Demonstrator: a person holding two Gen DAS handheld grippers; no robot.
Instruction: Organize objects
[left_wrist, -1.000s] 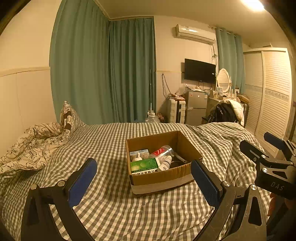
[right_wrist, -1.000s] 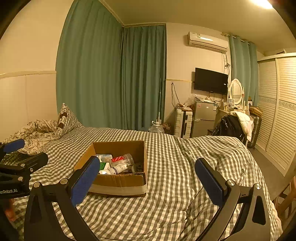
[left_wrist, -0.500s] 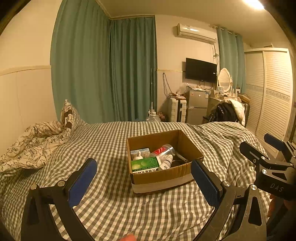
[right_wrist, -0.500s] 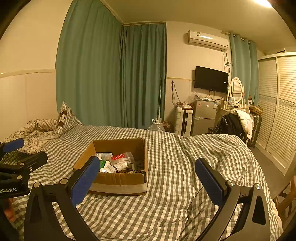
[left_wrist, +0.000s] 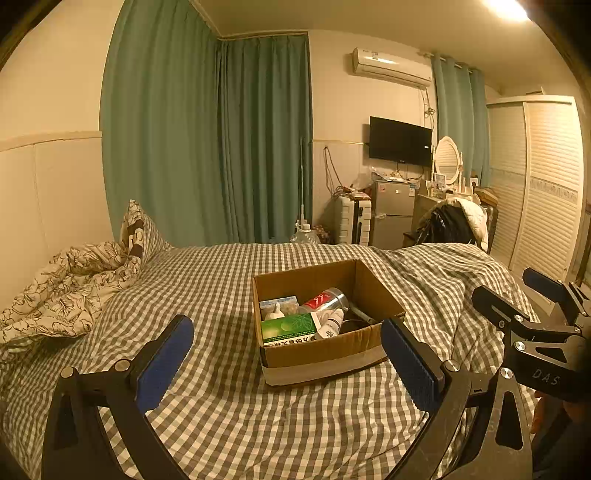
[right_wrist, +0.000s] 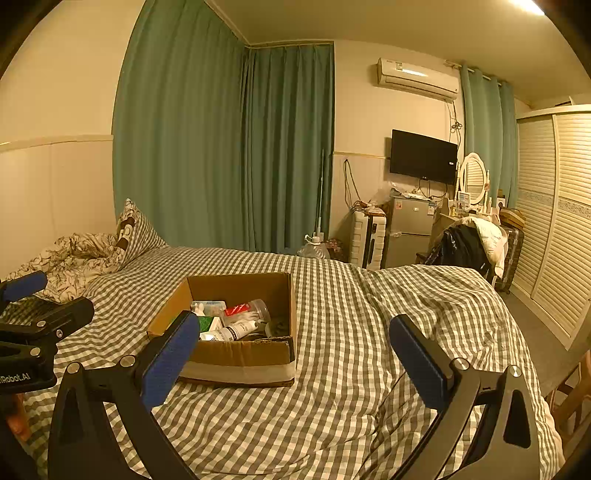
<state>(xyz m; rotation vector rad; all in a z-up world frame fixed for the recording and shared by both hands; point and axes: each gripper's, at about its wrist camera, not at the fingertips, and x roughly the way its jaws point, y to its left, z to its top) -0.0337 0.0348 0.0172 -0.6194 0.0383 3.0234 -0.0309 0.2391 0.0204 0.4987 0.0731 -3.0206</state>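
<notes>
A cardboard box (left_wrist: 325, 354) sits on the checked bedspread (left_wrist: 221, 424) of the bed, near the middle of its width and toward the near edge. Inside lie the small things: a green carton (left_wrist: 290, 326) against the near wall, a clear canister with a red label (left_wrist: 325, 300) lying on its side, a small white bottle (left_wrist: 332, 323) beside it, a white-capped bottle (left_wrist: 274, 314) and a pale packet (left_wrist: 279, 302) at the far left corner. No loose item shows on the bedspread around the box, so the things lie gathered already; this fits a tidy that is finished as well as one where they are about to be taken out and sorted.

The left claw (left_wrist: 286, 365) hangs wide and empty, level with the near wall of the box. The right claw (right_wrist: 295, 363) is likewise spread wide with nothing in it, off toward the box's right side.

The hazards come mostly from the bed. It is soft and rumpled, so a push on the box wall would likely tip or slide it rather than meet firm resistance. The canister lies on its round side and could roll away from a pad that closes off-centre. The items are packed close, so a wide claw coming down may nudge neighbours or catch the cardboard rim. The two claws also stand near each other and could collide over the box.
</notes>
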